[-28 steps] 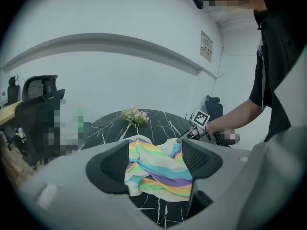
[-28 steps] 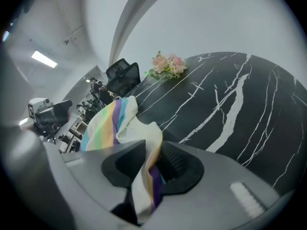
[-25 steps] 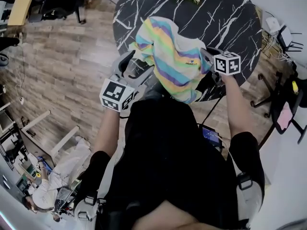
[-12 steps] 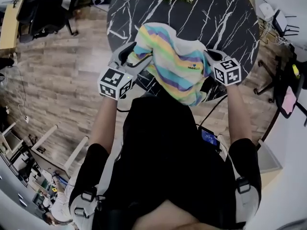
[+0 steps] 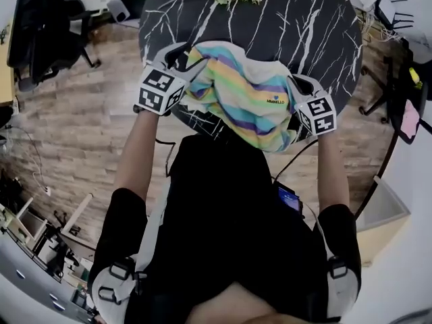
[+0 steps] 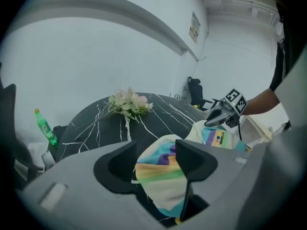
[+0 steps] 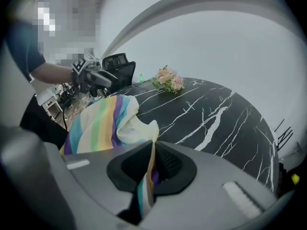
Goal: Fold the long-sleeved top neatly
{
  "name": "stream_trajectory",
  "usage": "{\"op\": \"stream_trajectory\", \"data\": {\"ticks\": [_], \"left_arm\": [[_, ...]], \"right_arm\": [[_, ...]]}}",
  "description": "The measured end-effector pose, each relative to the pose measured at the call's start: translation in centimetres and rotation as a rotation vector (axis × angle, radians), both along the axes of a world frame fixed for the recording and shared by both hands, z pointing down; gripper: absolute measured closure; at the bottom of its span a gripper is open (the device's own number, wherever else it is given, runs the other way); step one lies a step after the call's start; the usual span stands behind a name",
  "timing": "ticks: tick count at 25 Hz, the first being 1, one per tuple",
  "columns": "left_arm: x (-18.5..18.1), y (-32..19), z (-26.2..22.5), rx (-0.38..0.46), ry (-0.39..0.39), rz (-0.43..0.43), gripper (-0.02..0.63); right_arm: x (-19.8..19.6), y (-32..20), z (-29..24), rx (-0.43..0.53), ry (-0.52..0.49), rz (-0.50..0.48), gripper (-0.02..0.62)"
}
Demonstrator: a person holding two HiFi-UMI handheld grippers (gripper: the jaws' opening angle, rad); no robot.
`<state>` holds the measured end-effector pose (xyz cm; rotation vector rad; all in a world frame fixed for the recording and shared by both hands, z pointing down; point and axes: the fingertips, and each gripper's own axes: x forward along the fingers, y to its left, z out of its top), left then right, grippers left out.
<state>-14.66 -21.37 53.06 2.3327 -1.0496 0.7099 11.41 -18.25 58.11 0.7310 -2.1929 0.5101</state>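
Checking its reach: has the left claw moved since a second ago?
Yes. The left claw moved from beside the table to its rim; its jaws have just been closing with the striped top between them.

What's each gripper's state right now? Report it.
Left gripper: open, jaws just closing, striped top between them.
Right gripper: shut on the striped top.
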Motion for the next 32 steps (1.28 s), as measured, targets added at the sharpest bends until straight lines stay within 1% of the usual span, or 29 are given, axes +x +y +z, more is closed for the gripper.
{"op": "stream_trajectory", "data": {"ticks": [3, 9, 14, 17, 21, 24, 26, 29, 31, 32], "left_arm": [[0.4, -1.4, 1.6, -0.025, -0.033, 0.071, 0.351], [0.3, -3.3, 4.7, -0.076, -0.093, 0.186, 0.354], [0.6, -3.1, 6.9, -0.131, -0.112, 0.291, 0.353], [0.8, -2.7, 7.7, -0.15, -0.122, 0.327, 0.353], [1.1, -2.4, 8.6, -0.174, -0.148, 0.361, 0.353], [1.4, -1.9, 9.3, -0.196, -0.185, 0.387, 0.356], [1.2, -1.8, 9.6, -0.193, -0.211, 0.384, 0.377], [0.9, -2.2, 9.5, -0.194, -0.213, 0.352, 0.408], [0.6, -2.3, 9.5, -0.214, -0.217, 0.334, 0.448], [0.5, -2.1, 9.6, -0.227, -0.218, 0.334, 0.481]], "right_arm": [[0.0, 0.1, 0.1, 0.006, 0.013, 0.019, 0.58], [-0.1, -0.2, 0.7, 0.001, 0.026, 0.07, 0.58], [-0.6, 0.3, 1.1, -0.014, 0.043, 0.103, 0.58], [-0.6, 0.6, 1.0, -0.015, 0.043, 0.125, 0.58], [-0.3, 0.8, 1.1, -0.012, 0.043, 0.142, 0.58], [0.0, 1.0, 1.2, -0.004, 0.039, 0.159, 0.58], [0.1, 1.1, 1.2, 0.006, 0.038, 0.173, 0.58], [0.1, 1.0, 1.1, 0.023, 0.037, 0.191, 0.58], [0.1, 1.0, 1.1, 0.033, 0.038, 0.197, 0.58], [0.1, 1.1, 1.0, 0.037, 0.036, 0.201, 0.58]]}}
